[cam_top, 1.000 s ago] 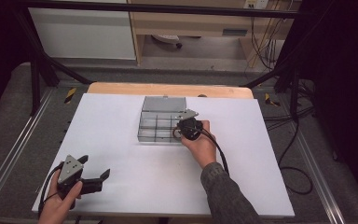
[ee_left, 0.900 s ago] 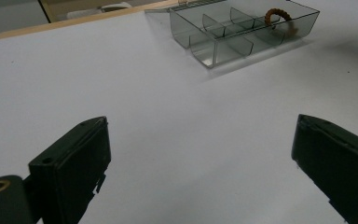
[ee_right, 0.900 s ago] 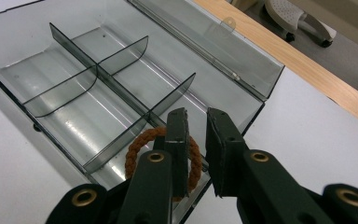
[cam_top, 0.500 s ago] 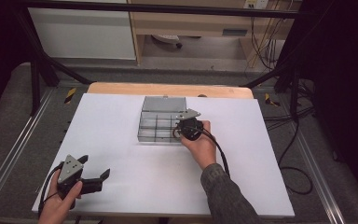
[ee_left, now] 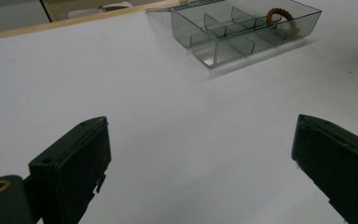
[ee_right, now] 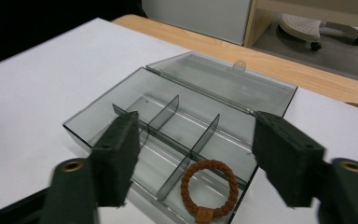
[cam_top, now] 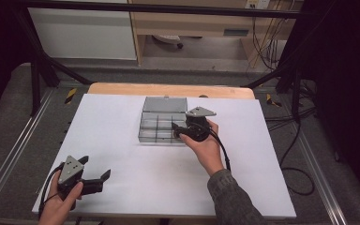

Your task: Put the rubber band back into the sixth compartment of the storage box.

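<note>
Looks like right after the drop: bracelet (ee_right: 209, 188) lying in a near corner compartment of the open box (ee_right: 121, 100), right gripper (ee_right: 196, 161) spread wide above it, left gripper (ee_left: 200, 163) open too, probably just closing the lid (ee_right: 223, 86) next.

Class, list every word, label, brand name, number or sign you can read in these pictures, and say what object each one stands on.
None: no readable text in any view.
Organizer box and its open lid: clear plastic, no label.
Brown bracelet: its small square bead shows no legible mark.
Yellow-and-black floor markers: stripes, no words.
</note>
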`<action>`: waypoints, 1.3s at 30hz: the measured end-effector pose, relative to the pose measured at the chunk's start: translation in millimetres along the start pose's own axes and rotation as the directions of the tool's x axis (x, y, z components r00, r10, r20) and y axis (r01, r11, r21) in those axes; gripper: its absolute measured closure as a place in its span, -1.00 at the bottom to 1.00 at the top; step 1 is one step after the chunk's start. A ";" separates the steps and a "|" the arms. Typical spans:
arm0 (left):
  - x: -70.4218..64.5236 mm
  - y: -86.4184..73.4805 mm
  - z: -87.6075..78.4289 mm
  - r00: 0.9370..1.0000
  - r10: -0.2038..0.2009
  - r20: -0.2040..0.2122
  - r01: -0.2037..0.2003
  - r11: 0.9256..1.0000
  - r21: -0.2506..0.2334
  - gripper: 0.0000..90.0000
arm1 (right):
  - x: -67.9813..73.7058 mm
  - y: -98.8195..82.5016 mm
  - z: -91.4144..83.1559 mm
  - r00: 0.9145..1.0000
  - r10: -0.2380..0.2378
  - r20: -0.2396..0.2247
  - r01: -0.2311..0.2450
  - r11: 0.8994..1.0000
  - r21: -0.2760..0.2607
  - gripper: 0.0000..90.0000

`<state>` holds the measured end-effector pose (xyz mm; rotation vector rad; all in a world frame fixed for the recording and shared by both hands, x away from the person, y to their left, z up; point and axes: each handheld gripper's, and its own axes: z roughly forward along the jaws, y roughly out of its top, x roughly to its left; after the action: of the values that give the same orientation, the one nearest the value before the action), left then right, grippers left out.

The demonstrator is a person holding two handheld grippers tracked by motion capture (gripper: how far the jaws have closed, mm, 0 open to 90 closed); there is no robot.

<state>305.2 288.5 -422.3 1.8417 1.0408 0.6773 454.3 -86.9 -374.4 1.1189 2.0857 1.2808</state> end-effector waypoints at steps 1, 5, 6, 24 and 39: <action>0.1 0.0 0.0 1.000 0.000 -0.001 0.000 1.000 0.000 -0.89 | -0.2 1.1 -2.9 1.000 0.007 -0.003 -0.007 1.000 -0.008 -0.38; 0.5 -0.1 0.0 1.000 -0.002 -0.003 0.002 1.000 -0.001 -0.89 | -3.1 3.7 -14.5 0.999 0.037 -0.003 -0.038 0.999 -0.032 -0.63; 0.4 -0.1 0.0 1.000 -0.002 -0.004 0.002 1.000 0.000 -0.89 | -3.7 3.7 -17.1 0.999 0.045 -0.001 -0.045 0.998 -0.037 -0.67; 1.3 0.2 -1.2 1.000 -0.005 -0.011 0.005 1.000 -0.010 -0.89 | -32.3 -26.4 -74.5 0.997 0.044 0.056 -0.038 0.995 -0.093 -0.88; 9.2 0.8 -8.1 0.998 -0.048 -0.050 0.045 0.997 -0.065 -0.89 | -62.9 -98.9 -130.6 0.989 0.101 0.107 -0.088 0.989 -0.120 -0.88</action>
<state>303.7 299.7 -417.6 1.7481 1.0801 0.7254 357.0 -230.2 -402.7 1.2222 1.8723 1.3316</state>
